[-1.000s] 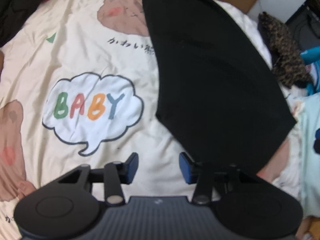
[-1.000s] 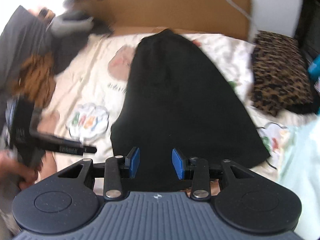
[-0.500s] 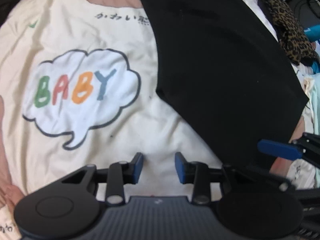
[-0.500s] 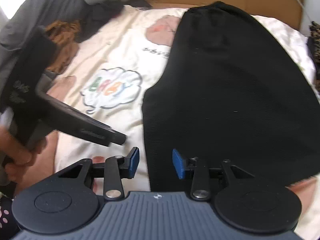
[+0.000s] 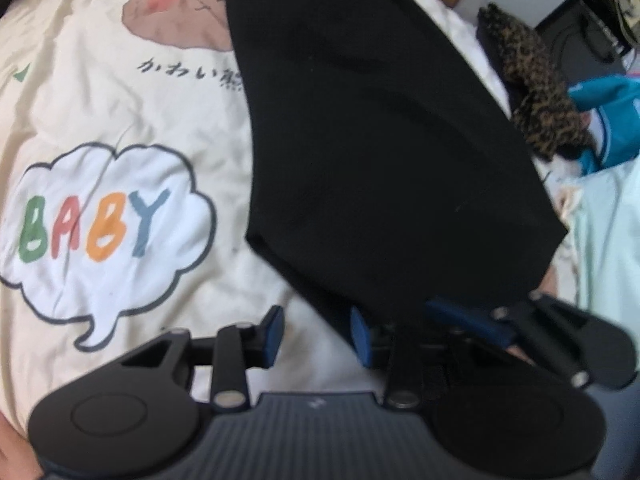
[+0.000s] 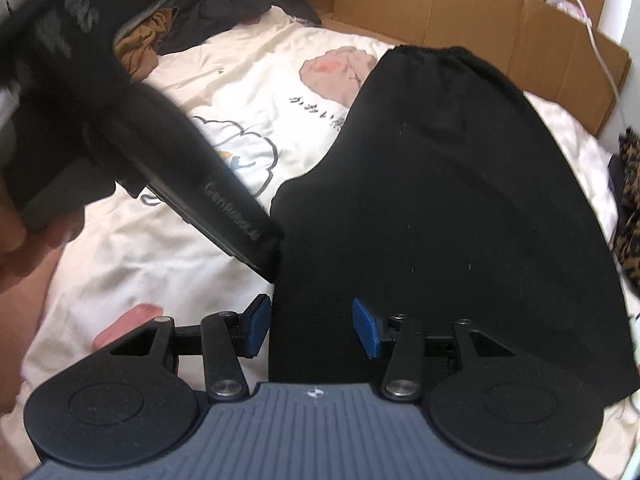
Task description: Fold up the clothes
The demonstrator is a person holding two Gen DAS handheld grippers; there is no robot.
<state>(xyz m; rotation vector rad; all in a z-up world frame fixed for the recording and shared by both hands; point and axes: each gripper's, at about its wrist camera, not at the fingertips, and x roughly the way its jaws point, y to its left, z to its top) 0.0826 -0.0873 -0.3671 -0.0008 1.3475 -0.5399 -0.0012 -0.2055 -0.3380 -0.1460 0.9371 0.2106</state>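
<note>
Both grippers are hovering with jaws wide at the near hem of a black garment (image 6: 440, 200) lying on the printed bedsheet (image 5: 120, 120): left gripper (image 5: 318, 334), right gripper (image 6: 310, 326). Only the right view is showing a cardboard box (image 6: 440, 4) beyond.

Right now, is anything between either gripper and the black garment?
Nothing visible. The black garment lies flat on the printed bedsheet. The open right gripper straddles its near left edge, and the open left gripper sits at its near corner.
</note>
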